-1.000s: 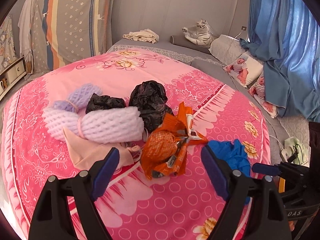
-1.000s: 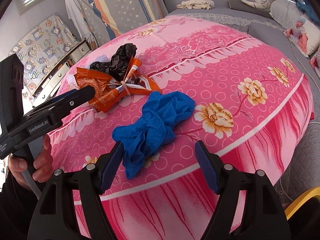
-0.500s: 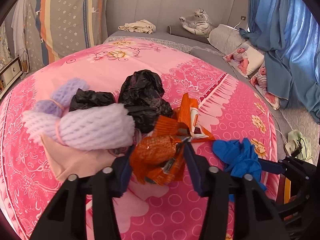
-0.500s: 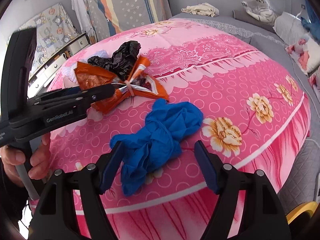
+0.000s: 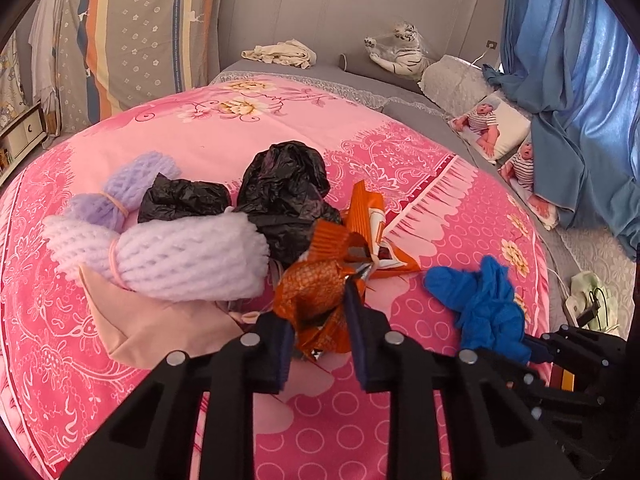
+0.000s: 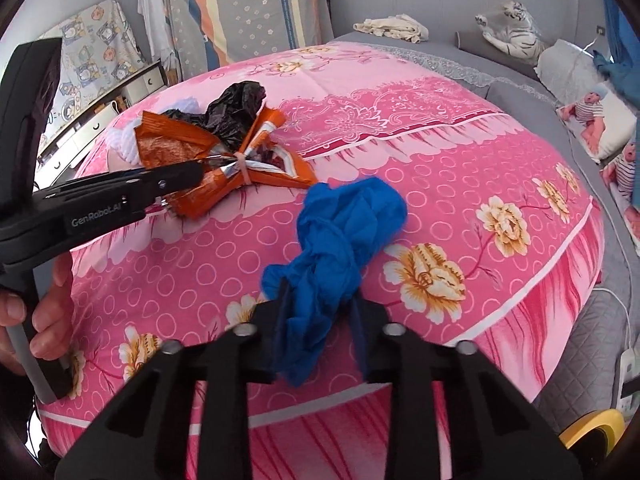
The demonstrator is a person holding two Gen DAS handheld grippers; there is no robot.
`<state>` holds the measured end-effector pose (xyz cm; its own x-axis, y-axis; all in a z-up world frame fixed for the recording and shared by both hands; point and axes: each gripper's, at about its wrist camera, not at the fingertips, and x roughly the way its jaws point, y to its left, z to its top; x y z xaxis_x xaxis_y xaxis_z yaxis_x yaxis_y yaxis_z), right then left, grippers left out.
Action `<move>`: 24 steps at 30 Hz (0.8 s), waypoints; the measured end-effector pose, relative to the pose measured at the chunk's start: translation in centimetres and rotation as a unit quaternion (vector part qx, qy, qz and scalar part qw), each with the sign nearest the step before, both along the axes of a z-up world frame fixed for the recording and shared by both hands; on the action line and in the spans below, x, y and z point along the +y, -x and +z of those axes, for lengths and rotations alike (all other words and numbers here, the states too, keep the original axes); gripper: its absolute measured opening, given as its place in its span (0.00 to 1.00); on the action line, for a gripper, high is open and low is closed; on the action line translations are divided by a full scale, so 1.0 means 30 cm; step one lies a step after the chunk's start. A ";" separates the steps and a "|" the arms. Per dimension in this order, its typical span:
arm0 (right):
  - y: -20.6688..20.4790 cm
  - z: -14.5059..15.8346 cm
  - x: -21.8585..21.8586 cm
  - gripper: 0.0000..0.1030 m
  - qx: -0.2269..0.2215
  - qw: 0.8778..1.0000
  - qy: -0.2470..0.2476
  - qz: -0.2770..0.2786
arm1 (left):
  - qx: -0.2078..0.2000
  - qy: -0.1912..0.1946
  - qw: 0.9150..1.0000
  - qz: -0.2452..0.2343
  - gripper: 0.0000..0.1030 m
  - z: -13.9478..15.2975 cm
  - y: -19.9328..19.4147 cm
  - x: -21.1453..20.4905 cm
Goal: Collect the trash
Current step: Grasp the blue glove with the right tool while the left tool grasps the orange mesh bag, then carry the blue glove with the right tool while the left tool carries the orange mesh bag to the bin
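A crumpled orange wrapper (image 5: 316, 300) tied with a rubber band lies on the pink bed cover (image 5: 240, 128). My left gripper (image 5: 316, 320) is closing, its pads pressing the wrapper's near end; the right wrist view shows this gripper (image 6: 188, 178) from the side on the orange wrapper (image 6: 192, 148). A knotted blue glove bundle (image 6: 336, 240) lies near the bed's front edge. My right gripper (image 6: 318, 312) is closing and pinches the bundle's near end. In the left wrist view the blue glove bundle (image 5: 484, 308) is at the right, with the right gripper (image 5: 536, 350) on it.
Behind the wrapper lie two black plastic bags (image 5: 280, 196), white and purple foam nets (image 5: 168, 256) and a beige paper piece (image 5: 152, 328). A hand (image 6: 44, 308) holds the left gripper's handle. Pillows (image 5: 492, 128), a toy tiger (image 5: 400, 52) and a blue curtain (image 5: 580, 80) lie beyond.
Both grippers went from wide open to closed: the left one onto the orange wrapper first, the right one onto the blue glove bundle in the last half second. Neither hand shifted much.
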<state>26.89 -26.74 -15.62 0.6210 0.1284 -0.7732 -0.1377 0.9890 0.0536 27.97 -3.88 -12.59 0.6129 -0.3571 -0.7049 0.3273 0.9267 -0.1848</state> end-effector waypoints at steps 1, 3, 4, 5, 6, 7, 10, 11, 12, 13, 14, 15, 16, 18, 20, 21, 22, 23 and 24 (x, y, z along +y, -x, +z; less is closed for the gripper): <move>0.003 0.003 -0.001 0.18 -0.001 1.000 0.000 0.000 | -0.001 0.001 1.000 0.000 0.21 0.004 0.004 0.004; 0.013 0.013 -0.002 0.17 -0.005 1.000 0.000 0.001 | -0.004 0.006 1.000 0.002 0.20 0.018 0.014 0.015; 0.016 0.018 -0.002 0.16 -0.007 1.000 -0.001 0.001 | -0.006 0.008 1.000 0.003 0.20 0.026 0.019 0.019; 0.022 0.024 -0.004 0.16 -0.009 1.000 -0.002 0.000 | -0.009 0.010 1.000 0.003 0.20 0.037 0.028 0.026; 0.029 0.031 -0.005 0.16 -0.012 1.000 -0.004 0.000 | -0.012 0.011 1.000 0.005 0.20 0.045 0.035 0.031; 0.033 0.035 -0.007 0.16 -0.013 1.000 -0.005 -0.001 | -0.015 0.012 1.000 0.006 0.20 0.054 0.044 0.037; 0.055 0.054 -0.012 0.16 -0.021 1.000 -0.004 -0.003 | -0.020 0.016 1.000 0.009 0.20 0.073 0.066 0.056; 0.063 0.063 -0.016 0.15 -0.024 1.000 -0.005 -0.004 | -0.023 0.018 1.000 0.011 0.20 0.080 0.078 0.065; 0.069 0.068 -0.019 0.15 -0.026 1.000 -0.006 -0.005 | -0.025 0.017 0.999 0.011 0.20 0.085 0.088 0.071; 0.076 0.074 -0.021 0.15 -0.028 1.000 -0.007 -0.006 | -0.027 0.016 0.999 0.012 0.20 0.088 0.098 0.077; 0.084 0.082 -0.025 0.15 -0.031 0.999 -0.008 -0.008 | -0.030 0.018 0.999 0.014 0.20 0.094 0.112 0.087; 0.091 0.088 -0.025 0.15 -0.032 0.999 -0.008 -0.008 | -0.030 0.019 0.999 0.014 0.20 0.097 0.119 0.094; 0.097 0.093 -0.028 0.15 -0.034 0.999 -0.009 -0.010 | -0.031 0.021 0.999 0.016 0.20 0.103 0.132 0.106; 0.113 0.108 -0.032 0.15 -0.038 0.999 -0.010 -0.011 | -0.035 0.023 0.999 0.020 0.20 0.115 0.150 0.127; 0.130 0.121 -0.033 0.15 -0.043 0.999 -0.012 -0.010 | -0.039 0.027 0.999 0.024 0.20 0.129 0.171 0.146; 0.138 0.128 -0.032 0.15 -0.045 0.999 -0.013 -0.009 | -0.042 0.029 0.998 0.026 0.20 0.136 0.183 0.155; 0.144 0.133 -0.031 0.15 -0.047 0.999 -0.014 -0.008 | -0.047 0.029 0.998 0.029 0.20 0.147 0.200 0.166; 0.152 0.140 -0.029 0.15 -0.049 0.999 -0.015 -0.007 | -0.051 0.029 0.998 0.031 0.20 0.153 0.211 0.177; 0.160 0.146 -0.026 0.15 -0.051 0.999 -0.015 -0.004 | -0.054 0.030 0.998 0.034 0.20 0.160 0.225 0.188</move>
<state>22.10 -27.51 -11.25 0.6973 0.1450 -0.7019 -0.1353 0.9883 0.0697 21.22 1.77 -7.78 0.7076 -0.3524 -0.6125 0.2857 0.9354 -0.2081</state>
